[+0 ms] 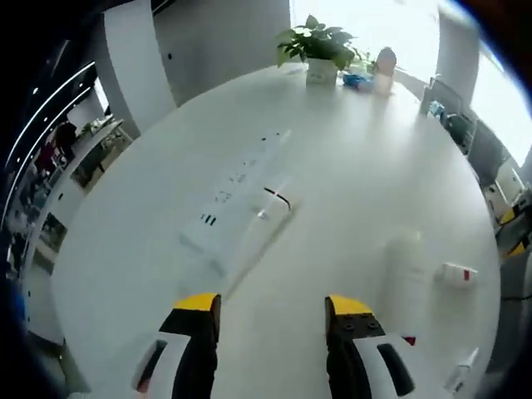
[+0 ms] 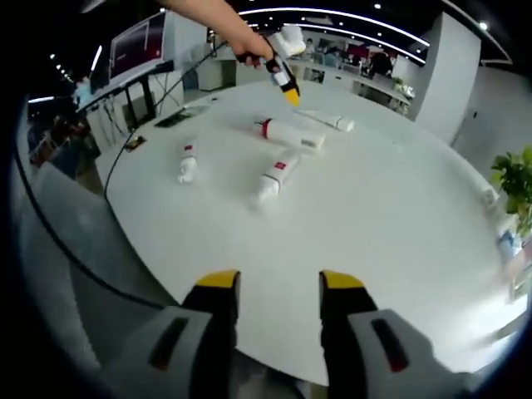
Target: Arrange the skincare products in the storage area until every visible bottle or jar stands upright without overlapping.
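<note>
Several white skincare bottles with red labels lie on their sides on the round white table [image 2: 399, 216]. In the right gripper view a small one [image 2: 187, 163] is at the left, a longer tube [image 2: 277, 175] in the middle, a bottle [image 2: 287, 133] behind it and a slim tube [image 2: 328, 121] farthest back. My right gripper [image 2: 279, 284] is open and empty near the table's edge. A hand holds my left gripper [image 2: 285, 83] above the far bottles. In the left gripper view, my left gripper [image 1: 273, 306] is open, with a white bottle [image 1: 406, 274] and a small one [image 1: 456, 274] lying to its right.
A white power strip [image 1: 241, 187] with a black cable lies mid-table. A potted plant [image 1: 316, 46] and small items stand at the far edge; the plant [image 2: 515, 179] also shows at the right. Another tube [image 1: 462, 372] lies near the table's rim. Desks and pillars surround the table.
</note>
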Demonstrator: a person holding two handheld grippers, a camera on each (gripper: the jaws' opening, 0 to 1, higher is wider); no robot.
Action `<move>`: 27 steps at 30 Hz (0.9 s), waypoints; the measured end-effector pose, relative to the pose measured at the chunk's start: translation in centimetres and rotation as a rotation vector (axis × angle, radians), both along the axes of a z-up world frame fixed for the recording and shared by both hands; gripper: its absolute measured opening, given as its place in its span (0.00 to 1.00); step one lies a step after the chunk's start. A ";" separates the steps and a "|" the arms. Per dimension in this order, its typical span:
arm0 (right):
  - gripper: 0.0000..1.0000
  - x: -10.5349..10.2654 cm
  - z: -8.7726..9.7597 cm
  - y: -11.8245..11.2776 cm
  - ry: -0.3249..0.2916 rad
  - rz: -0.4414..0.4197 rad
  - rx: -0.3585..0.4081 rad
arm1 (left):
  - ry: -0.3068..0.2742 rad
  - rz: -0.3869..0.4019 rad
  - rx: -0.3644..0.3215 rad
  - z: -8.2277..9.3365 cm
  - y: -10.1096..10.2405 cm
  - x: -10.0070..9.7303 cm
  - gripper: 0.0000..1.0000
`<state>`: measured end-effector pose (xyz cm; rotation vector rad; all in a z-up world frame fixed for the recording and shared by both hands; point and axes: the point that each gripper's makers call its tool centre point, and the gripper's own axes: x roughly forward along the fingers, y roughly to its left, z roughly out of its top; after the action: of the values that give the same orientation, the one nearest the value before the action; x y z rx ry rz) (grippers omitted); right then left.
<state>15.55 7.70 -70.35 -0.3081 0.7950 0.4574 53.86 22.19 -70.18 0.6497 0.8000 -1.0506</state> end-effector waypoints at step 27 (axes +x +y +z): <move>0.39 0.0 -1.0 -0.8 0.019 -0.033 -0.013 | 0.021 -0.301 0.080 -6.0 -7.2 7.4 0.36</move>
<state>15.59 6.86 -71.38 -0.3030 0.8211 0.4248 61.23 14.97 -76.21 0.8466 0.7802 -1.3047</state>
